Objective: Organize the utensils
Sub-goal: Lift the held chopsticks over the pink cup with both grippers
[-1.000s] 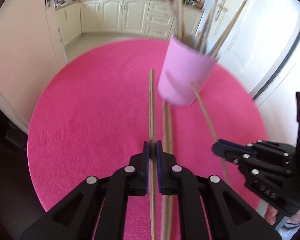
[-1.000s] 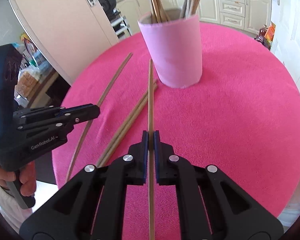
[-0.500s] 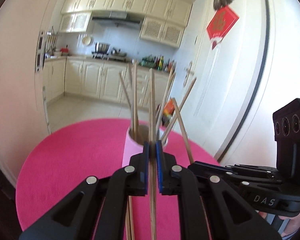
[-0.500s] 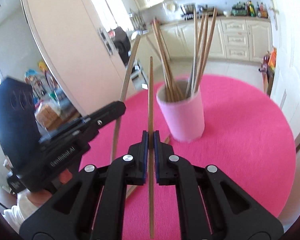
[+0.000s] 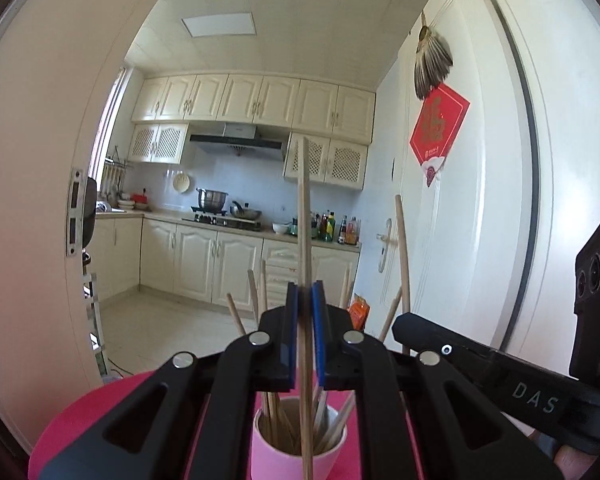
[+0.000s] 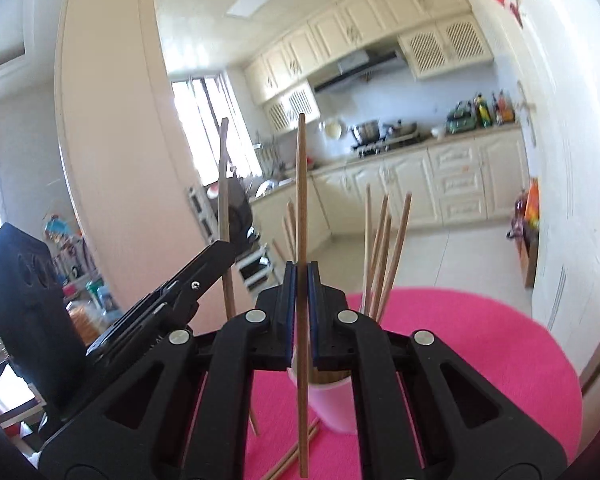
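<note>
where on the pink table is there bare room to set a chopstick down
Bare pink tablecloth lies right of the pink cup, out to the table edge by the white door. Left and in front of the cup is crowded: loose chopsticks lie there, under both hand-held grippers.

A pink cup (image 5: pixel 296 454) stands upright on the pink surface (image 6: pixel 480 360), holding several wooden chopsticks (image 6: pixel 384 248) leaning outward; two more chopsticks (image 6: pixel 288 458) lie flat beside its base; two single chopsticks (image 5: pixel 305 216) stand upright, raised above it.

Cream kitchen cabinets (image 5: pixel 204 256), tiled floor (image 5: pixel 160 320), bright window (image 6: pixel 204 120), ceiling light (image 5: pixel 219 26)
</note>
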Tool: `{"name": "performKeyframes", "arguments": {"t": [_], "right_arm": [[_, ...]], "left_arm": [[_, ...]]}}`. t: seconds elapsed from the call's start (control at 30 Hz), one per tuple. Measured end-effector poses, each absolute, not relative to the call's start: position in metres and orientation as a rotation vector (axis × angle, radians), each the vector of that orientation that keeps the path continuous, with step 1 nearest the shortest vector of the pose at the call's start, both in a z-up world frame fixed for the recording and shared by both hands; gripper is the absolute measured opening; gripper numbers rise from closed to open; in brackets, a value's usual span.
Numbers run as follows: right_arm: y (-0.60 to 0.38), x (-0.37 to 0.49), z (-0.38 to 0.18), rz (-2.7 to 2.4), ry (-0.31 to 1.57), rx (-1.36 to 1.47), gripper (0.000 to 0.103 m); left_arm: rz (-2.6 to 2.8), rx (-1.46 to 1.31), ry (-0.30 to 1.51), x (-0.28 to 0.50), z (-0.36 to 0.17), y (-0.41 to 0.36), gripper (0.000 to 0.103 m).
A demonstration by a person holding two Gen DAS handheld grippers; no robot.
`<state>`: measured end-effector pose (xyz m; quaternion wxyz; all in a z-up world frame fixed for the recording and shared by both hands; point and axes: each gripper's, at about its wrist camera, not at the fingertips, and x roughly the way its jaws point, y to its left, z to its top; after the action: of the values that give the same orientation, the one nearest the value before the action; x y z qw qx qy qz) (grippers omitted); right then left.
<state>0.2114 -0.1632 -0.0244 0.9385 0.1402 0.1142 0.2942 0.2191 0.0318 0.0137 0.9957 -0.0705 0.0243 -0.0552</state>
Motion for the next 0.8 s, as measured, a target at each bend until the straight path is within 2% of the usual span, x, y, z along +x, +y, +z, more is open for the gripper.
{"name": "performKeyframes", "arguments": {"t": [0.2,0.4,0.8], "right_arm": [[-0.163,0.223,-0.020,0.558,0.097,0.312,0.006],[-0.166,0.235,-0.027,0.531,0.039,0.339,0.006],[-0.153,0.241,-0.036,0.533,0.028,0.310,0.006]], "left_arm": [[-0.065,-0.164,-0.016,0.243,0.017,0.031,0.007],[-0.046,-0.171,-0.025,0.262,0.006,0.034,0.007],[-0.072,-0.167,0.108,0.272,-0.023,0.046,0.008]]}}
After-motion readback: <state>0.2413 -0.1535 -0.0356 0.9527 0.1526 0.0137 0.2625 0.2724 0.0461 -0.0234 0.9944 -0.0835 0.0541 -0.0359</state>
